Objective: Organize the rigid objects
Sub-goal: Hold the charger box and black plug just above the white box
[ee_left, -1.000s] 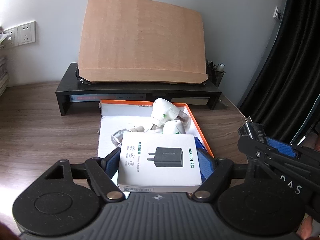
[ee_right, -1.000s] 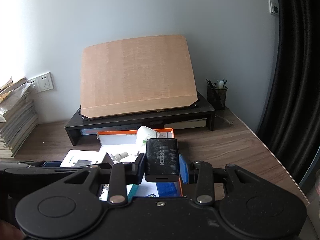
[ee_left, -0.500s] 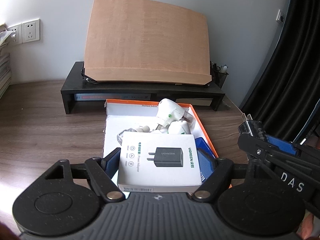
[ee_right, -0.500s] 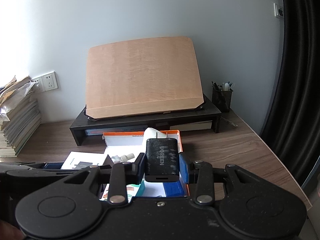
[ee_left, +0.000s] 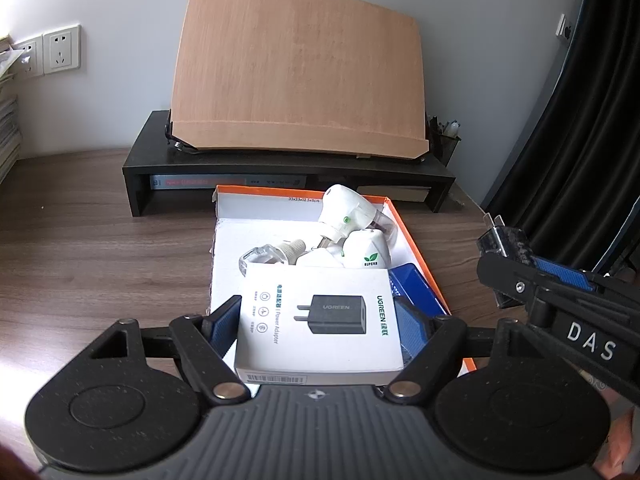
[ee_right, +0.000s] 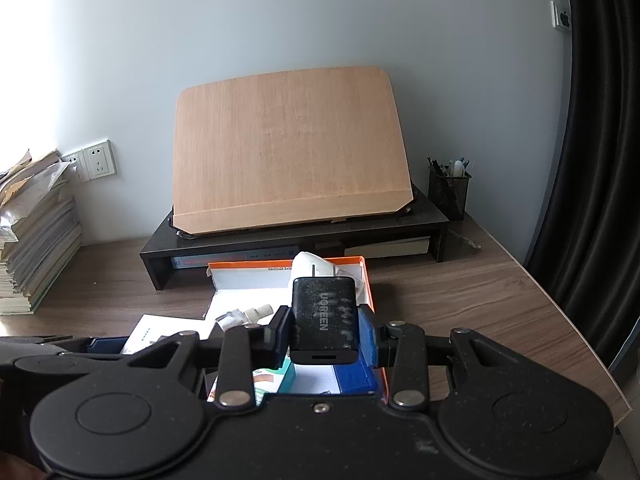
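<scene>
home office: desk [ee_right: 460, 280], pen holder [ee_right: 449, 192]

wall [ee_right: 280, 20]: pale grey, plain, brightest at far left
sockets [ee_right: 98, 160]: white, on the wall at left
switch [ee_right: 560, 16]: white, high on the wall at right
curtain [ee_right: 600, 140]: black, pleated, along the right side
desk [ee_right: 460, 292]: dark wood grain
riser [ee_right: 424, 218]: black, at the far edge of the desk, against the wall
board [ee_right: 288, 152]: light wood, tilted back on the riser
pen cup [ee_right: 448, 192]: black mesh, far right
papers [ee_right: 32, 240]: tall stack, far left
</scene>
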The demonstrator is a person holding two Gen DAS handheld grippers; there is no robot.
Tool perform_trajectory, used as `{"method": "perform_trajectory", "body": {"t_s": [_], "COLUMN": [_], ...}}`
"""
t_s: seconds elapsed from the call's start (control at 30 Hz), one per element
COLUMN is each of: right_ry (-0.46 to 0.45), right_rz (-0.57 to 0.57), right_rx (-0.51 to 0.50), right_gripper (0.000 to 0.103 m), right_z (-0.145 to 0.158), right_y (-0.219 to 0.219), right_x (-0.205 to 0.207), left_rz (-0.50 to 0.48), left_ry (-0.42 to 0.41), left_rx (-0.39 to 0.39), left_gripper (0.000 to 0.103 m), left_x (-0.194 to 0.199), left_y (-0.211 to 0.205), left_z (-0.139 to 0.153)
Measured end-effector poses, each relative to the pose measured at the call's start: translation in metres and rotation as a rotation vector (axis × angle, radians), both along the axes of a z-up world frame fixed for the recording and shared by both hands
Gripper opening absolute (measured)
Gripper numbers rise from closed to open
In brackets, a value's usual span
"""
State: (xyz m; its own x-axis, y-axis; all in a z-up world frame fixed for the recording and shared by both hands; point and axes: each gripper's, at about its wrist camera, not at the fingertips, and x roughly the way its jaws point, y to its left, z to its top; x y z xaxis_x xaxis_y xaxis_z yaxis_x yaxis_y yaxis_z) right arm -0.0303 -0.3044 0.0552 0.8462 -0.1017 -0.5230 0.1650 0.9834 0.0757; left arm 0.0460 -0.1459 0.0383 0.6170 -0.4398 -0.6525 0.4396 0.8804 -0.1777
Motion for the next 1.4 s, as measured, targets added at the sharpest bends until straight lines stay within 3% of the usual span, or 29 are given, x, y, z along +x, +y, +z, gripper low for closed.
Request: {"method": "perform_trajectory", "body": {"t_s": [1.4], "right_ry": [0.055], "right_rz": [0.029], "right_rx": [0.021], "right_gripper": [0.044], "right_z": [-0.015], "right_y": [0.001], "right_x": [0.025], "left_rz": [-0.060], "left_ry": [0.056], "left_rx": [0.021], "left_gripper": [0.080], "left_x": [0.007], "left_y": [-0.015], "left_z": [-0.017]}}
